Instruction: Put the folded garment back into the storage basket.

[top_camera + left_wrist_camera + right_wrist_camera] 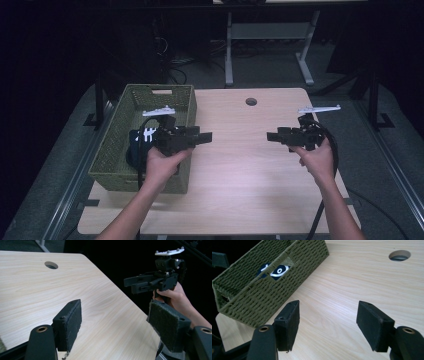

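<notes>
Fingers of both grippers gape wide and empty, the green basket [120, 150] beside the left gripper [202, 136].

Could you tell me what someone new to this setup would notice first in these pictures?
First come the two hand-held grippers facing each other over the bare middle of the wooden table: the left gripper beside the basket, the right gripper near the table's right edge, both with fingers open and holding nothing. Next is the olive woven basket on the table's left side, with a dark blue item bearing white markings inside.
</notes>
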`<state>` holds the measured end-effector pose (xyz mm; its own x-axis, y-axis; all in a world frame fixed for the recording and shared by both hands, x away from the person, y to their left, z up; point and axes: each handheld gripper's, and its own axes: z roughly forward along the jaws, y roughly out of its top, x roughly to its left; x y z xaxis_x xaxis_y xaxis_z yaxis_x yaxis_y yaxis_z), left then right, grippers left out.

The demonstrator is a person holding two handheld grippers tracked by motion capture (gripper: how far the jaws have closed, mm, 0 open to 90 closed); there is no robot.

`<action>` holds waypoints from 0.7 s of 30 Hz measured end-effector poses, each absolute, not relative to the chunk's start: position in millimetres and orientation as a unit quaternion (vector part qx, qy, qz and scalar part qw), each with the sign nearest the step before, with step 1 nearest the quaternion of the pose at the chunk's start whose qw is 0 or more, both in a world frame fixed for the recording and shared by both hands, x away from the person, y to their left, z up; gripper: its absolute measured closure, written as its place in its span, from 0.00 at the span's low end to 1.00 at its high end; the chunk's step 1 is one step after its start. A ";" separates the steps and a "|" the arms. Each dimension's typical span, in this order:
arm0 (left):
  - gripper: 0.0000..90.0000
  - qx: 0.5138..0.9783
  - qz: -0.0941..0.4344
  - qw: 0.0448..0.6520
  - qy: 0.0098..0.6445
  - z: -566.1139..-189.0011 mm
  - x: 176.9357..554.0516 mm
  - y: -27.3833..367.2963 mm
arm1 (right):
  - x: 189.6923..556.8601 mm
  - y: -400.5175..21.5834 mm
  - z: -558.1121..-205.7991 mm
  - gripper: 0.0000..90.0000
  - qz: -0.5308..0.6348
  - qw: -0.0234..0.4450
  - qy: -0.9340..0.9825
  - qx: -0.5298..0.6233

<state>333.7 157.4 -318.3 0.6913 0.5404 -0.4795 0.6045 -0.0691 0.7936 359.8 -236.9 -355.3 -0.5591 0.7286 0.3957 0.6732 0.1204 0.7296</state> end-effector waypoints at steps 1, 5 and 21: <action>0.30 0.731 -0.029 0.558 0.391 -318.4 333.3 156.1 | 359.1 -238.1 -355.8 0.39 0.468 0.031 0.748 0.469; 0.29 0.732 -0.032 0.560 0.387 -319.3 331.9 151.2 | 357.2 -245.6 -358.9 0.38 0.466 0.036 0.745 0.476; 0.29 0.745 -0.041 0.555 0.367 -323.8 326.0 133.2 | 345.7 -274.4 -372.3 0.37 0.450 0.049 0.738 0.501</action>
